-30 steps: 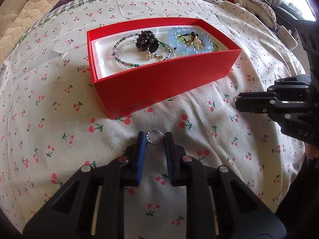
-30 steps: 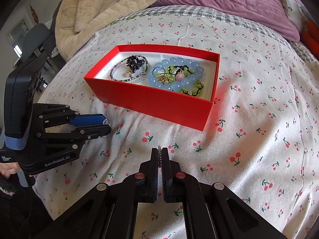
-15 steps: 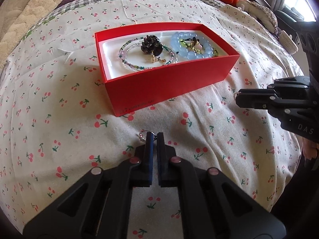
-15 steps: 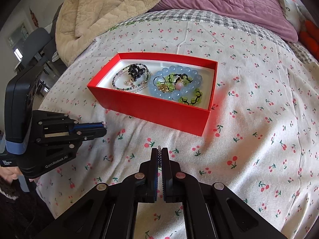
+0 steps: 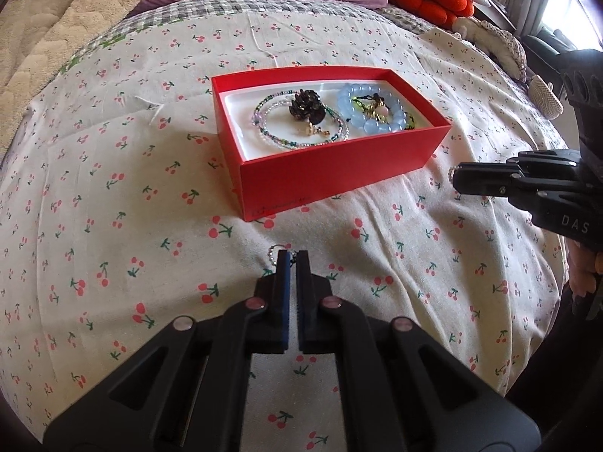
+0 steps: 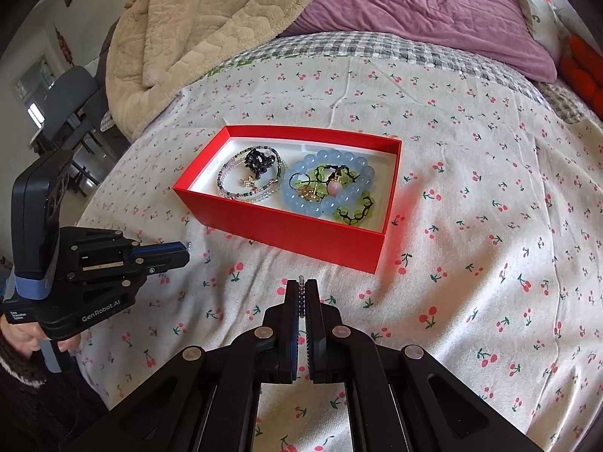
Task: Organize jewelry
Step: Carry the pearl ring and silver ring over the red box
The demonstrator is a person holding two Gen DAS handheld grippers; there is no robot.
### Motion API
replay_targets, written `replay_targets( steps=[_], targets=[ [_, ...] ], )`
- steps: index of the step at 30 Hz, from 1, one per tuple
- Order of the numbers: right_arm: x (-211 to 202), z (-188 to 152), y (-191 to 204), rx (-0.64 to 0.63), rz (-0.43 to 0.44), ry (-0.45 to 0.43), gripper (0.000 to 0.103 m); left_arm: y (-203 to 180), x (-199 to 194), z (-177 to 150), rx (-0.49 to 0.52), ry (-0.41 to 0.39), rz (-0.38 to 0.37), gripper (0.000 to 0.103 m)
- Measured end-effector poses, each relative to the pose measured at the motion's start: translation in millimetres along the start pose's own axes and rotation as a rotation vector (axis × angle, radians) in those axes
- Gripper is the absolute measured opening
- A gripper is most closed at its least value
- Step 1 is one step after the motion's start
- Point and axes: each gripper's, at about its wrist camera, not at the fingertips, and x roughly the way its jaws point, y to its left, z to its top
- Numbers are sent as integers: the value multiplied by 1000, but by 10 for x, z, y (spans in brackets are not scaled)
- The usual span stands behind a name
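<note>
The left gripper (image 5: 293, 260) is now gripping the small beaded ring (image 5: 274, 253): a second ago its jaws were standing open around the ring, and they have been closing until the pads are pinching it, only a curl of beads poking out at the left of the tips. The gripper is also sitting farther back from the red box (image 5: 339, 165) than before, with more cherry-print bedspread (image 5: 113, 226) showing between them. From the right wrist view, the left gripper (image 6: 186, 252) is showing its fingers pressed together where a gap was showing earlier.
</note>
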Motion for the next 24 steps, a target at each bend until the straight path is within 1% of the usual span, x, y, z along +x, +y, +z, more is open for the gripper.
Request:
replay_targets(
  steps=[7, 15, 20, 24],
  targets=[
    [-106, 100, -2, 6, 5, -31, 3, 31, -124, 100, -22, -32, -3, 3],
    [-236, 356, -18, 39, 18, -80, 3, 41, -314, 331, -46, -85, -9, 3],
    [-250, 495, -29, 71, 39, -91, 3, 48, -378, 504, -77, -103, -36, 3],
    [-197, 581, -53, 116, 73, -78, 3, 39, -351, 622, -112, -94, -70, 3]
  ],
)
